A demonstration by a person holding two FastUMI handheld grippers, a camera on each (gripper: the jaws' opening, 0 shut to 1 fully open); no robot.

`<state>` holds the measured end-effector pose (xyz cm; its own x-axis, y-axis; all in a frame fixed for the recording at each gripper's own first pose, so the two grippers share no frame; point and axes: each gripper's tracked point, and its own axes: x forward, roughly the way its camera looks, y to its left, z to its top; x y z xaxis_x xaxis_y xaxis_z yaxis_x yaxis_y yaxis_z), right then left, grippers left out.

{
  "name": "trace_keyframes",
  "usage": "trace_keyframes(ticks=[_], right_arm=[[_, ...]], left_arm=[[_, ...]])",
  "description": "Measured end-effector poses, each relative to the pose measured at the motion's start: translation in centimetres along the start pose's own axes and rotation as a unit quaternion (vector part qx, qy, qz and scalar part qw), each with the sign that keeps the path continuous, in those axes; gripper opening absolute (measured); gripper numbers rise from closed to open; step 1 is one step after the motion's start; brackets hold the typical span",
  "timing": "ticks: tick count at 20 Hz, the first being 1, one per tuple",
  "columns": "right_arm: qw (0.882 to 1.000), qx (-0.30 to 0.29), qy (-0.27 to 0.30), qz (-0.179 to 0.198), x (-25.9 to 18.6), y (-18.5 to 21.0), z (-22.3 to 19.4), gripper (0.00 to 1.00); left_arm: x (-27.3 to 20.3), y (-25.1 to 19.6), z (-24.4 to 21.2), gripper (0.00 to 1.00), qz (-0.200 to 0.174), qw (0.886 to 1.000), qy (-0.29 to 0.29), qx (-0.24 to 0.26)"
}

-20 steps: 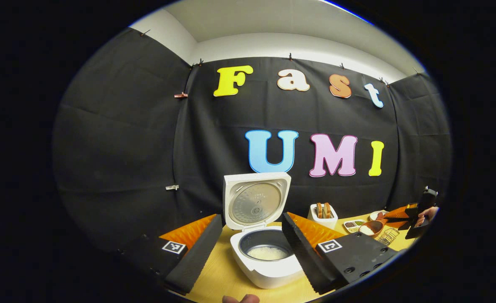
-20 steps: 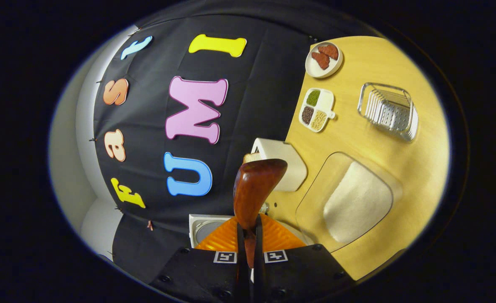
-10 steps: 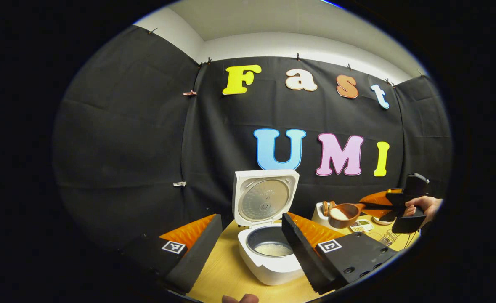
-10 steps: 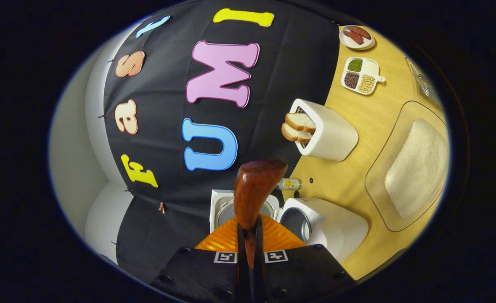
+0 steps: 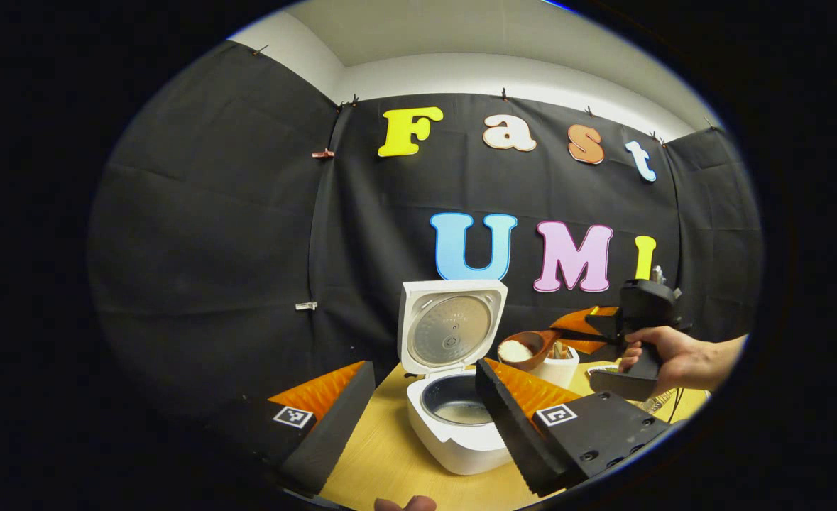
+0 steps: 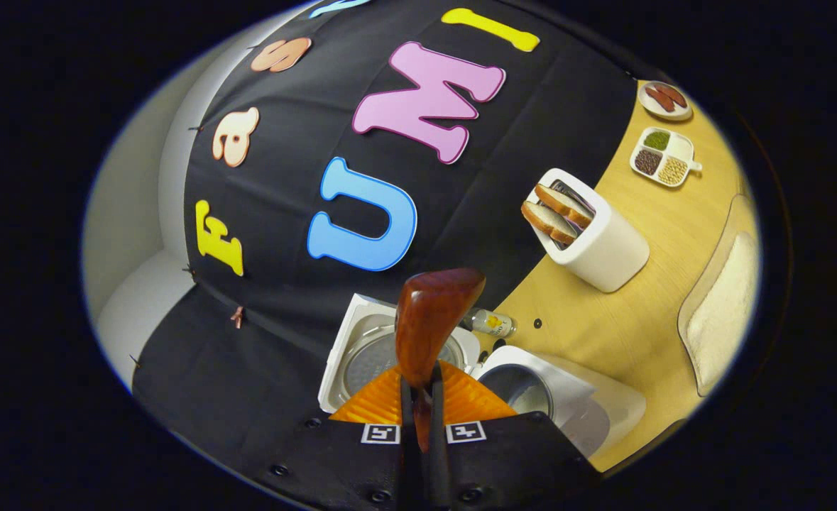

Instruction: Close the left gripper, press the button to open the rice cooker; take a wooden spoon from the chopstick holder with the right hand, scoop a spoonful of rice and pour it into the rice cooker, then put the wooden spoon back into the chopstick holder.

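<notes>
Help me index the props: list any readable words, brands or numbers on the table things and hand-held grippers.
None readable.
Small bottle: label too small to read.
Square markers on the left hand-held gripper and right hand-held gripper: patterns, no words.
Rice cooker: no lettering seen.

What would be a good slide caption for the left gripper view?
Right gripper carries a wooden spoon of rice toward the open rice cooker.

Rice cooker point(image 5: 461, 426) white, lid up; wooden spoon point(image 5: 524, 349) rice-filled, level, just right of lid.
</notes>
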<state>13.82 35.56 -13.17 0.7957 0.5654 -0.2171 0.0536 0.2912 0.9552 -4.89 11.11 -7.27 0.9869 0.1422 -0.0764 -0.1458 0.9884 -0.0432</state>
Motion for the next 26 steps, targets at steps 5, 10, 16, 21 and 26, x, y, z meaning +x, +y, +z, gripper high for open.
trace_keyframes(ticks=[5, 10, 16, 21, 26], right_arm=[[0.992, -0.124, -0.003, -0.027, 2.9, 0.1, -1.0, 0.09], [0.972, -0.235, 0.013, -0.026, 4.5, 1.6, -2.5, 0.09], [0.93, -0.366, 0.028, -0.006, 5.3, 3.2, -3.9, 0.09], [0.904, -0.427, 0.03, 0.02, 5.5, 4.7, -4.8, 0.09], [0.861, -0.505, 0.031, 0.051, 5.1, 6.6, -5.6, 0.08]], left_arm=[[0.4, 0.5, -0.5, 0.98, -0.001, 1.0, 0.002, 0.002], [1.0, 0.5, -1.3, 0.98, -0.002, 1.0, 0.014, -0.009], [1.6, 0.7, -1.5, 0.99, -0.003, 1.0, 0.02, -0.017], [2.0, 0.9, -1.7, 0.96, -0.005, 0.999, 0.025, -0.022], [2.0, 0.9, -1.6, 0.96, -0.006, 0.999, 0.024, -0.022]])
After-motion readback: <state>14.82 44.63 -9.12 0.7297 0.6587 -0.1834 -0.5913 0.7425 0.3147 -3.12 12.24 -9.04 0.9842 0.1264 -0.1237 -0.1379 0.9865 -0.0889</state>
